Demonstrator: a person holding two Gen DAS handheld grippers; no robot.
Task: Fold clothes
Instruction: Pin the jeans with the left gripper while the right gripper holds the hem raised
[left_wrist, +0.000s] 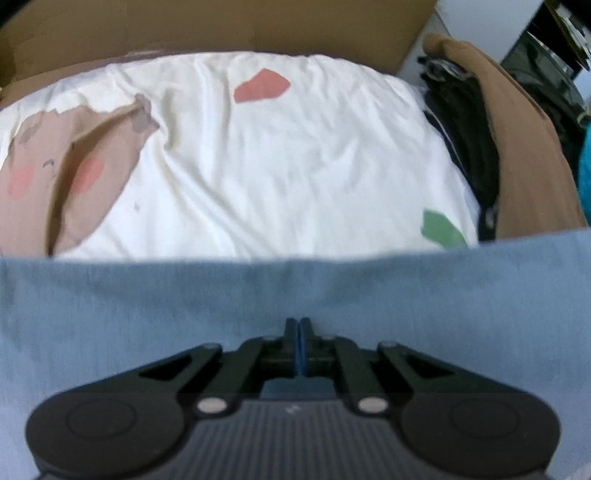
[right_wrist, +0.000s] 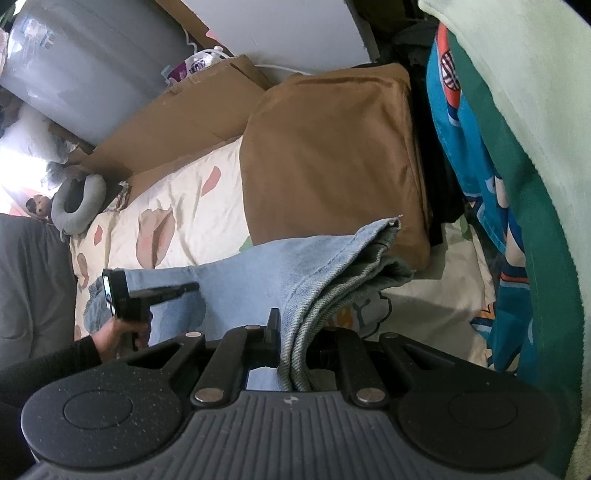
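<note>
Left gripper (left_wrist: 299, 323): fingers pressed fully together, no gap visible between the pads. It sits over the light-blue jeans (left_wrist: 295, 295), which fill the near half of the left wrist view. Can't tell whether any denim is actually caught between the tips; nothing shows between them.

Right gripper (right_wrist: 291, 332): clamped on a stacked fold of the jeans (right_wrist: 317, 269). Several denim layers run between the fingers; only the left finger (right_wrist: 273, 325) is visible, the right one is buried behind the cloth. Opening equals the thickness of the bundle.

From the right wrist view, the left gripper (right_wrist: 188, 287) is at the near left, held in the person's hand (right_wrist: 110, 334), tips on the flat part of the jeans.

Jeans location: on the bed, lying on the white patterned sheet (left_wrist: 258, 155), near edge. The folded corner reaches far-right and touches the brown folded garment (right_wrist: 332, 155).

Other stuff: cardboard (left_wrist: 221, 26) along the far side of the bed, dark clothing (left_wrist: 465, 122) between sheet and brown garment in the left wrist view, blue printed fabric (right_wrist: 472, 155) and green blanket (right_wrist: 535, 184) on the right, grey neck pillow (right_wrist: 79, 201) far left.
</note>
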